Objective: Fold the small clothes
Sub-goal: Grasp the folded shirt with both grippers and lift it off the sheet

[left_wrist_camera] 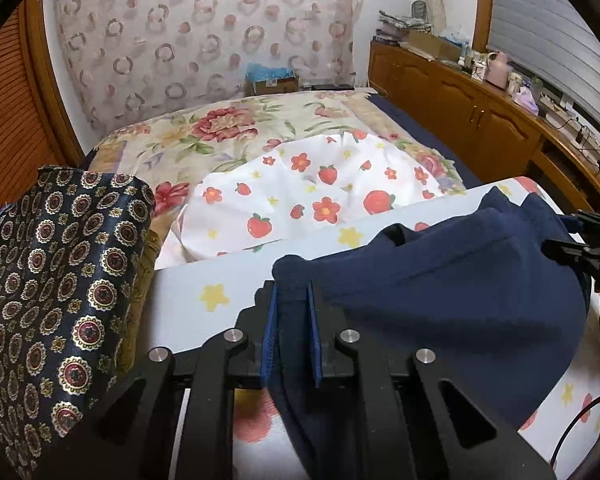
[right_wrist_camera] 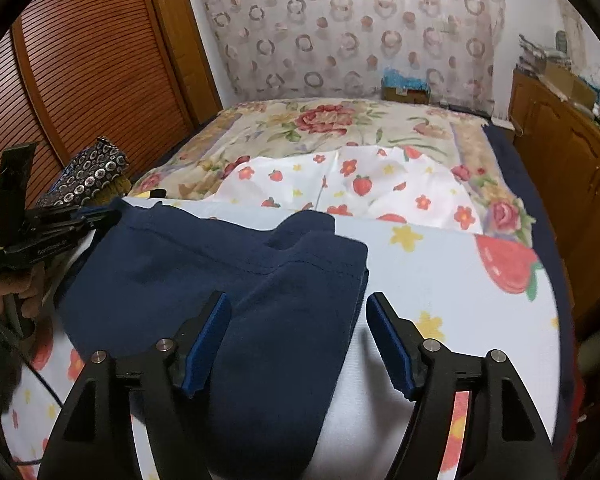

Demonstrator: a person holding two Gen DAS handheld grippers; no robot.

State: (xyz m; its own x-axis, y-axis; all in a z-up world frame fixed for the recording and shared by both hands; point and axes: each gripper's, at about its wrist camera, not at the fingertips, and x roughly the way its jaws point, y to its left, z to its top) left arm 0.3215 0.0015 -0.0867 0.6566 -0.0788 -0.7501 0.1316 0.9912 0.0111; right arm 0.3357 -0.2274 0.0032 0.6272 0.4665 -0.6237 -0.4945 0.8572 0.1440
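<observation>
A navy blue garment (left_wrist_camera: 440,280) lies partly folded on a white cloth printed with strawberries and stars (right_wrist_camera: 440,272). My left gripper (left_wrist_camera: 292,292) is shut on the garment's near left edge, and navy cloth fills the narrow gap between its blue pads. In the right wrist view the left gripper (right_wrist_camera: 100,214) shows at the garment's (right_wrist_camera: 220,264) left corner, held by a hand (right_wrist_camera: 16,296). My right gripper (right_wrist_camera: 298,304) stands open over the garment's right side with its pads clear of the cloth. It also shows at the right edge of the left wrist view (left_wrist_camera: 580,244).
A dark fabric with round medallions (left_wrist_camera: 60,280) is piled at the left. A crumpled white strawberry sheet (left_wrist_camera: 300,192) lies beyond on the floral bedspread (left_wrist_camera: 220,128). A cluttered wooden cabinet (left_wrist_camera: 480,108) runs along the right, and louvred doors (right_wrist_camera: 80,60) stand at the left.
</observation>
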